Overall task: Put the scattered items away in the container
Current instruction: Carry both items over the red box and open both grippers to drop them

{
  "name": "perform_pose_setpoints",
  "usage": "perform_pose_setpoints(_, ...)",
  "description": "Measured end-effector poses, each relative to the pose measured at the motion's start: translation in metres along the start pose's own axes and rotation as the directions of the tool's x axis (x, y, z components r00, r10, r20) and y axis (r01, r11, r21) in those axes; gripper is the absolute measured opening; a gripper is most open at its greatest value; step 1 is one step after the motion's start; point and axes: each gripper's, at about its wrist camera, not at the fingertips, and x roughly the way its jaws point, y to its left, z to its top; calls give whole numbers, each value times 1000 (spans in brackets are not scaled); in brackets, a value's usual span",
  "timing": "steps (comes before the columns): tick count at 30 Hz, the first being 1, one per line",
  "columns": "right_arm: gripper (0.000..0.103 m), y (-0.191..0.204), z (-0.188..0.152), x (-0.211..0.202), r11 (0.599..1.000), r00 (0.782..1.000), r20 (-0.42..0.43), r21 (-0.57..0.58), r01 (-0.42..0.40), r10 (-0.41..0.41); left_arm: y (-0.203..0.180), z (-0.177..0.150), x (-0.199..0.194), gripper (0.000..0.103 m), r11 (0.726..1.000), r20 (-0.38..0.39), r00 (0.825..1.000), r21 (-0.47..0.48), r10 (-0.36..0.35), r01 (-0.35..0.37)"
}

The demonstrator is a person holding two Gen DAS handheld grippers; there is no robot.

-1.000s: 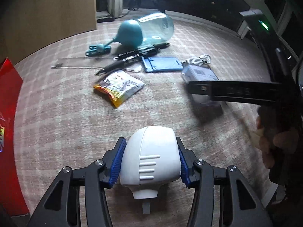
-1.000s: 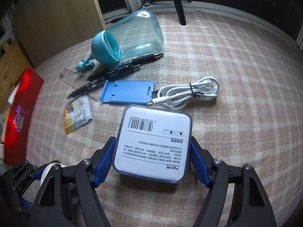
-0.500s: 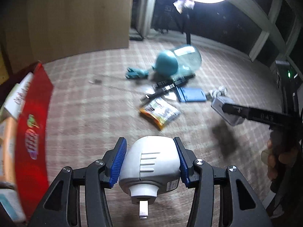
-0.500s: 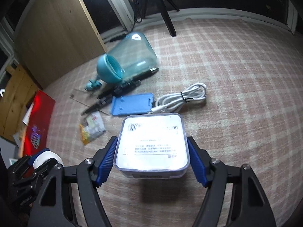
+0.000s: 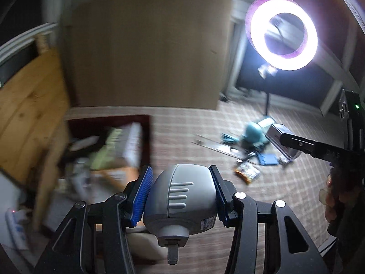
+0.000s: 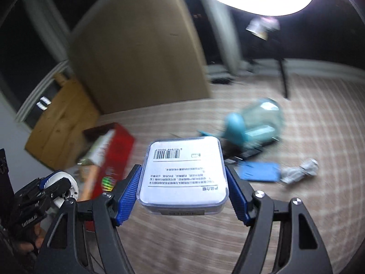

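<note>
My left gripper [image 5: 180, 175] is shut on a white plug-in charger [image 5: 182, 203], held in the air beside the open red box [image 5: 149, 137], which holds several packets. My right gripper [image 6: 182, 170] is shut on a clear square case with a barcode label [image 6: 182, 173], also off the carpet, with the red box [image 6: 116, 150] to its left. Still on the carpet lie a teal bottle [image 6: 251, 123], a blue stand [image 6: 260, 171], a white cable [image 6: 298, 171], dark pens [image 6: 248, 154] and a snack packet [image 5: 247, 172]. The picture is blurred.
A bright ring light [image 5: 282, 32] on a stand rises behind the items. A tall brown panel [image 5: 146, 64] and a wooden crate [image 5: 29, 118] stand behind and left of the red box. A hand [image 5: 335, 196] grips the right tool.
Both grippers have risen and swung left, away from the scattered items. The red box and its contents have come into view. The clear case has left the carpet.
</note>
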Motion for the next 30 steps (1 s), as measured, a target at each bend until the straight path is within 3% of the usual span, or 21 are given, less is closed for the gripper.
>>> perform_pose_setpoints(7, 69, 93, 6, 25, 989, 995, -7, -114, -96, 96, 91, -2, -26, 48, 991, 32, 993, -73, 118, -115)
perform_pose_setpoints(12, 69, 141, 11, 61, 976, 993, -28, -184, -117, 114, 135, 4, -12, 45, 986, 30, 988, -77, 152, -149)
perform_pose_setpoints(13, 69, 150, 13, 70, 973, 993, -32, -198, -119, 115, 141, 7, -6, 22, 986, 28, 988, -78, 149, -147)
perform_pose_setpoints(14, 69, 157, 15, 80, 971, 993, -38, -207, -121, 115, 148, 10, 1, 5, 986, 25, 989, -83, 145, -142)
perform_pose_setpoints(15, 69, 163, 17, 91, 969, 993, -44, -215, -119, 112, 156, 14, 10, 3, 986, 20, 990, -95, 138, -136)
perform_pose_setpoints(19, 69, 201, 19, 123, 962, 993, -79, -250, -108, 91, 183, 28, 51, 0, 985, -13, 995, -140, 103, -104)
perform_pose_setpoints(22, 69, 220, 19, 155, 957, 990, -121, -274, -97, 66, 192, 35, 79, 0, 982, -54, 991, -136, 122, -128)
perform_pose_setpoints(28, 70, 235, 19, 185, 945, 985, -171, -315, -91, 38, 184, 35, 80, 4, 987, -46, 991, -98, 127, -131)
perform_pose_setpoints(30, 71, 233, 24, 190, 950, 981, -185, -292, -115, 62, 182, 36, 78, 7, 986, -45, 991, -98, 128, -132)
